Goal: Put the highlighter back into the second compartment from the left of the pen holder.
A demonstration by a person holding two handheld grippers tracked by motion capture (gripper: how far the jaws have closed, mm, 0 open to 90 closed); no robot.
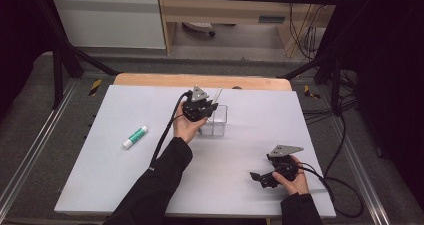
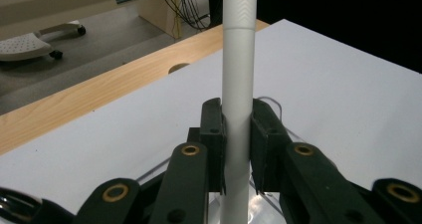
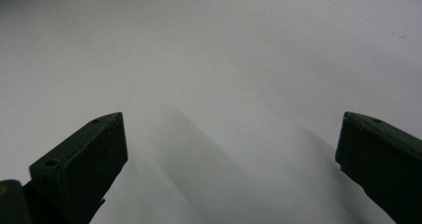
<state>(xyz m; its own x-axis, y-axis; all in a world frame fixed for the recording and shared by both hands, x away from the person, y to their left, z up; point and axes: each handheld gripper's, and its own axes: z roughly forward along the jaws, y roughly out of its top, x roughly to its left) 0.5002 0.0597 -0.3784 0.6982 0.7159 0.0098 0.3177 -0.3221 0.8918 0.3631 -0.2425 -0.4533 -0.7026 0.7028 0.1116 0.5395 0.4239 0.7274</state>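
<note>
On the white desk (image 1: 150, 185), the clear square plastic box (image 1: 218, 121) looks light and tippable. Left claw (image 2: 238, 149) clamps the slim, stiff, smooth white pen (image 2: 239, 74) mid-barrel above it; right claw (image 3: 231, 159) gapes empty.

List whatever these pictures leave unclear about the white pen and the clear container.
- White pen: its top is cut off by the left gripper view's upper edge; its lower end is hidden behind the left gripper.
- Clear container: the hand and gripper cover its near side in the high view, so its contents cannot be told.
- Glue stick: its label is too small to read.
</note>
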